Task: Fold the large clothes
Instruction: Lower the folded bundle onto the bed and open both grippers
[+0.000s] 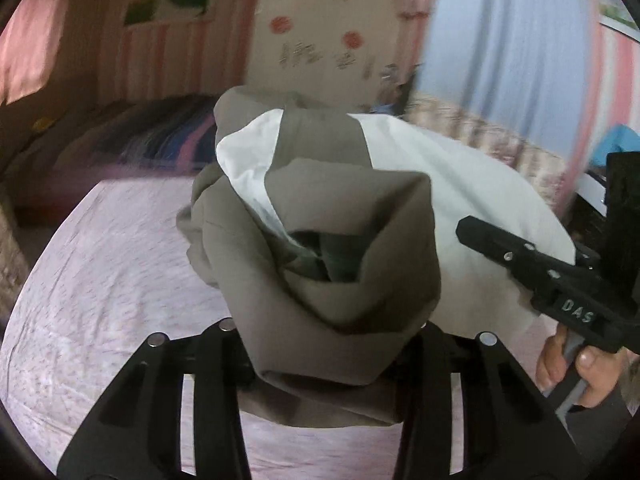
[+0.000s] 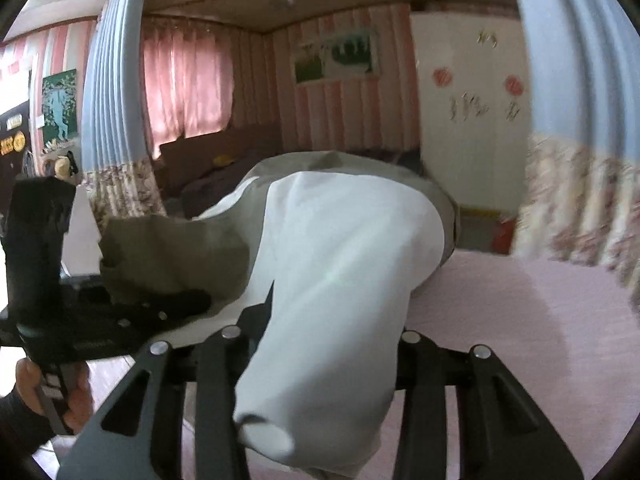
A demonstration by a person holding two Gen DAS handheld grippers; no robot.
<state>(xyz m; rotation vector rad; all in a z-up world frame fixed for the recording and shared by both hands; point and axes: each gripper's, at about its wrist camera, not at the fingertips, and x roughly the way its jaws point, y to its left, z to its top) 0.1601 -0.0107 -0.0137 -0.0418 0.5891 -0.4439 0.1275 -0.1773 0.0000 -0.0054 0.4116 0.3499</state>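
Observation:
A large grey-brown and white garment (image 1: 320, 216) is lifted above the pink bed sheet (image 1: 100, 280). In the left wrist view my left gripper (image 1: 326, 344) is shut on a bunched grey-brown part, which covers the fingertips. In the right wrist view my right gripper (image 2: 320, 360) is shut on a white part of the garment (image 2: 340, 280), which drapes over the jaws. The right gripper also shows at the right of the left wrist view (image 1: 532, 268), and the left gripper at the left of the right wrist view (image 2: 132, 312), both close together.
The pink sheet (image 2: 520, 320) covers the bed below. A second bed with a dark striped blanket (image 1: 160, 140) stands behind. Blue curtains (image 1: 500, 40) with floral hems hang at the right, pink curtains (image 2: 184, 88) at the back.

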